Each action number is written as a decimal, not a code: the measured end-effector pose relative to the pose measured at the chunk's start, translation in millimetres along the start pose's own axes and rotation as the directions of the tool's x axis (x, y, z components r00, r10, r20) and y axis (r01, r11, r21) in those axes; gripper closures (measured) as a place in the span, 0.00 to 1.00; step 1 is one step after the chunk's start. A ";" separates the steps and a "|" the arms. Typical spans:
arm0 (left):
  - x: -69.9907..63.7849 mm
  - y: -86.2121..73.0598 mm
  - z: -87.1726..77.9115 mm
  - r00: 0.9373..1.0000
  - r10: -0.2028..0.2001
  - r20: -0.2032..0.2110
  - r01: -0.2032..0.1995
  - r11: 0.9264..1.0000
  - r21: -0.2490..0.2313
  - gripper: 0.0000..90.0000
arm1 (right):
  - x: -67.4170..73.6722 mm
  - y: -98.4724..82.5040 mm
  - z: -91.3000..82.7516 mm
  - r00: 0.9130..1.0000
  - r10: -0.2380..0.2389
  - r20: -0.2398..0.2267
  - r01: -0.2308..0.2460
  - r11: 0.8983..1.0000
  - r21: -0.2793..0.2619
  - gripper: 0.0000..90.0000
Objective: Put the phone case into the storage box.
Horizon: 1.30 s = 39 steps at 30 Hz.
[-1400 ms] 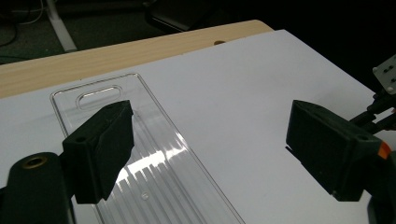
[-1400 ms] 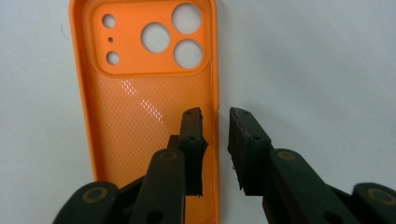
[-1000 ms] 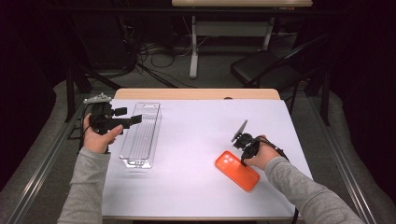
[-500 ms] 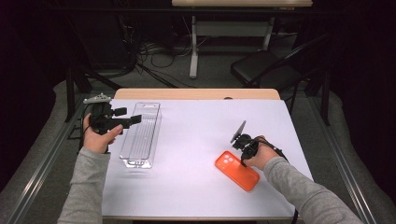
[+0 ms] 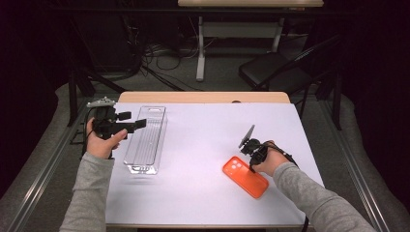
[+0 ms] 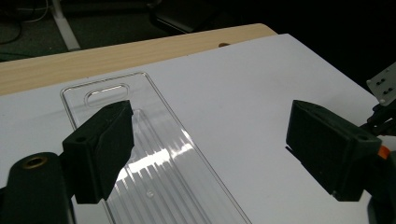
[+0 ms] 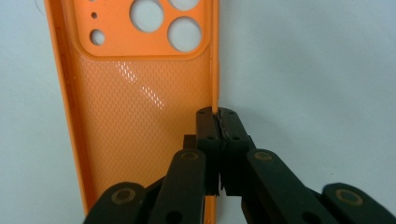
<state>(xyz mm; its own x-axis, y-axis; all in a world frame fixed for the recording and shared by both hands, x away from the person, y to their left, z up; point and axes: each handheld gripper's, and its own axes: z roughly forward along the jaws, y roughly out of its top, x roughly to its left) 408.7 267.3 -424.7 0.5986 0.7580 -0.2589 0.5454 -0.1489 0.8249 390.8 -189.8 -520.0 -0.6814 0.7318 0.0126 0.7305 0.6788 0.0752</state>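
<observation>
My right gripper (image 7: pixel 218 122) has just pinched shut; neither hand has shifted.
It clamps the orange phone case (image 5: pixel 245 177) rim, lying near-right on the table (image 5: pixel 203 159); my left gripper (image 6: pixel 210 149) gapes empty over the clear tray (image 5: pixel 145 140).

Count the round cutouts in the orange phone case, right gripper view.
4 at least: two large holes and, a small one, a tiny one. One more, cut by the top edge, suggests others beyond it.
</observation>
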 end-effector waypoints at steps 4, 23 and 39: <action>0.0 -0.2 0.8 1.000 -0.001 -0.001 0.001 1.000 0.000 0.17 | -0.3 0.4 -1.6 1.000 -0.006 0.000 0.006 1.000 0.014 0.99; -1.4 -0.2 1.9 1.000 0.002 -0.004 -0.002 1.000 0.005 0.17 | 4.3 -11.9 -4.9 0.995 0.084 -0.055 -0.097 0.941 -0.324 0.99; -3.7 -0.3 5.0 1.000 0.015 -0.004 -0.015 1.000 0.012 0.17 | 10.5 -21.1 -51.6 0.994 0.096 -0.061 -0.110 0.941 -0.319 0.99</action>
<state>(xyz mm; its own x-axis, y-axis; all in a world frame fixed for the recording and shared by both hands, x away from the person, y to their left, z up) 409.3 261.3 -426.5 0.6040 0.7586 -0.2445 0.5434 -0.1675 0.8226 365.8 -199.5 -470.0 -0.6099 0.7883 0.0809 0.7479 0.5389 0.3875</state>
